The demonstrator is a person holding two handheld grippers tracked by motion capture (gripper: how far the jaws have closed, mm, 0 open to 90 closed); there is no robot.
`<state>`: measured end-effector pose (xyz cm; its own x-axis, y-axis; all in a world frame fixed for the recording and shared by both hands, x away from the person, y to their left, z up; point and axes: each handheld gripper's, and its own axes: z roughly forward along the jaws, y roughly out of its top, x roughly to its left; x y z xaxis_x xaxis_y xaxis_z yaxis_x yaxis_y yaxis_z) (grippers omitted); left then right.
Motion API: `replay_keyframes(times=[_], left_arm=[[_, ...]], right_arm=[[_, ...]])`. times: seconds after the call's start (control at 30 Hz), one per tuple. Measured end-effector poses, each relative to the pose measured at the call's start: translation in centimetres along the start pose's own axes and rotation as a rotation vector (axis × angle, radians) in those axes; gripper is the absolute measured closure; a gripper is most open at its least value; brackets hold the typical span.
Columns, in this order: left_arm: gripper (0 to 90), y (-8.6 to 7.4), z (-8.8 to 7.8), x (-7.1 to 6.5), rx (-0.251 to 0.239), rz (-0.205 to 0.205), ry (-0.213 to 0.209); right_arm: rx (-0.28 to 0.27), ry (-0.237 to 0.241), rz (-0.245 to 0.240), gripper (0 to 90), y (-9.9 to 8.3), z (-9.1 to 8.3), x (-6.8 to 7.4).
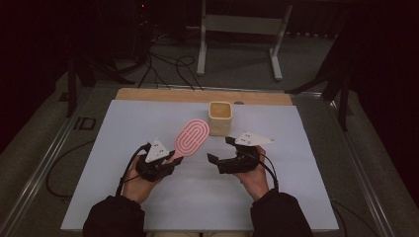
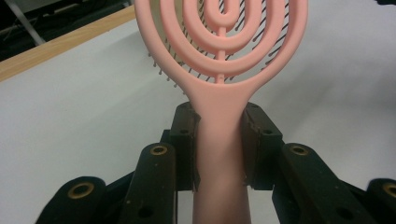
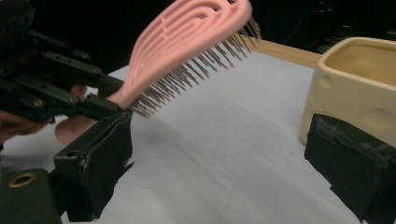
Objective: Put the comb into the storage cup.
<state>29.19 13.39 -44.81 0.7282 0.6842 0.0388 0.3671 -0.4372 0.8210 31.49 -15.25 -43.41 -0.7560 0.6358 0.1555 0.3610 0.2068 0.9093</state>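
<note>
item one: pink hairbrush (image 1: 191, 136), handle clamped between the pads of my left claw (image 2: 219, 154), head raised off the table (image 1: 148, 207) and tilted forward toward the cream cup (image 1: 220, 117), bristles facing down.
item two: my left claw, jaws closed narrow on that handle, firm on both sides.
item three: my right claw (image 1: 221, 150), jaws standing wide apart, nothing between them, held just right of the brush and near the cup.
item four: cream cup, upright at the table's far edge, beside the brush head.
</note>
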Motion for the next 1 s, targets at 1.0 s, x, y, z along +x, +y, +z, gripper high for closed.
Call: replay_keyframes(times=[1.0], left_arm=[[70.1, 0.4, 0.9, -2.2, -0.020, 0.035, -0.033]], right_arm=[[0.008, 0.138, 0.144, 24.3, 1.0, 3.6, 0.4]])
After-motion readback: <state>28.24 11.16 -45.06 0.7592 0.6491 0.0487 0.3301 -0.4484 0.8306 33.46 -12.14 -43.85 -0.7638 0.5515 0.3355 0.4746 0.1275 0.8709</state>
